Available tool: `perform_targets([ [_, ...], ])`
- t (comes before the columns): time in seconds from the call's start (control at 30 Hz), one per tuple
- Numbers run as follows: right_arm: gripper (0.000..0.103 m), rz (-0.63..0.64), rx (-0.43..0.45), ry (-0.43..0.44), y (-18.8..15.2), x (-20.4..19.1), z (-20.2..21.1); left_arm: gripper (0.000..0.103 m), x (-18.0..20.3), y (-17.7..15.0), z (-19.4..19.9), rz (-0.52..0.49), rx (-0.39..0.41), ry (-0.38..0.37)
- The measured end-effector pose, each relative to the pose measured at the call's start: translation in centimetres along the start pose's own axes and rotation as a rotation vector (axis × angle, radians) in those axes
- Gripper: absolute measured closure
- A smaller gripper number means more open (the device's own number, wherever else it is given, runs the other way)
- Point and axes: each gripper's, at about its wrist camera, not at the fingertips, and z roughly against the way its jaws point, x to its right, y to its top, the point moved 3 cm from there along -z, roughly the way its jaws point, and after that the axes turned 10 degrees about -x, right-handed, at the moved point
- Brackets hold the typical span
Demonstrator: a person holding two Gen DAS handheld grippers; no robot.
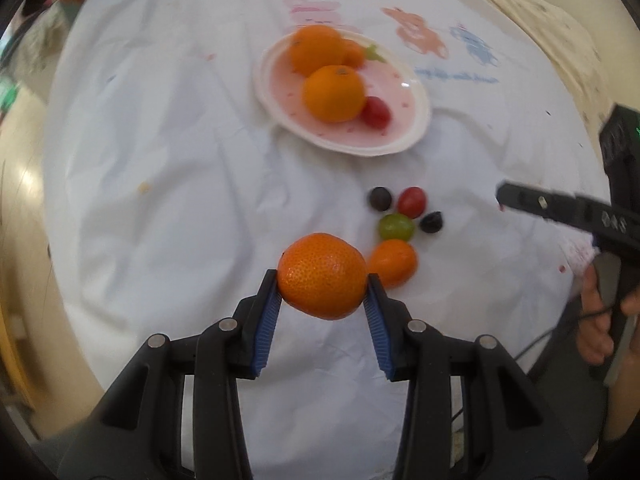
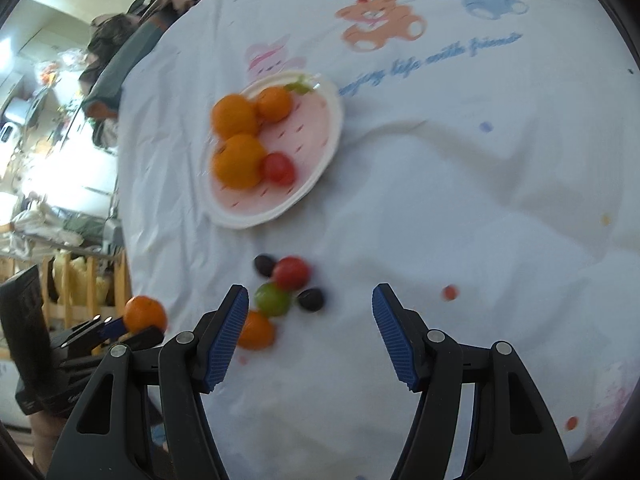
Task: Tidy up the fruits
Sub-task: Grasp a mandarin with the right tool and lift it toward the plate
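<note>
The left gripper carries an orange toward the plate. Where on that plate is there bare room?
The plate is bare on its near-right half, beyond the red tomato. Its far-left side is crowded with oranges. The held orange would fit there.

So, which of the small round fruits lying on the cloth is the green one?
The green one lies in the middle of the cluster, just above the small orange fruit, between the red one and two dark ones.

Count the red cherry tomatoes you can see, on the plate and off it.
2. One red tomato lies on the plate beside an orange; the other red tomato sits on the tablecloth among the loose small fruits. More may hide behind the oranges.
</note>
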Motion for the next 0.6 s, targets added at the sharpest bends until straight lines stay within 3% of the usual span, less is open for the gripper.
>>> perform_targets([
  [0.27, 0.036, 0.003, -0.132, 0.060, -1.7, -2.3, -4.3, 0.065, -2.7, -0.2, -0.2, 0.120, 0.009, -0.005],
  [0.4, 0.036, -0.011, -0.160, 0.077, -1.9, -3.5, -5.9, 0.065, -2.3, 0.0, 0.4, 0.101, 0.040, 0.023],
  [0.57, 0.037, -0.042, -0.193, 0.076, -2.1, -4.2, -7.8, 0.065, -1.7, 0.2, 0.9, 0.108, 0.058, -0.013],
  [0.6, 0.041, -0.043, -0.196, 0.067, -2.1, -4.4, -8.3, 0.065, -1.7, 0.2, 1.0, 0.108, 0.068, 0.004],
])
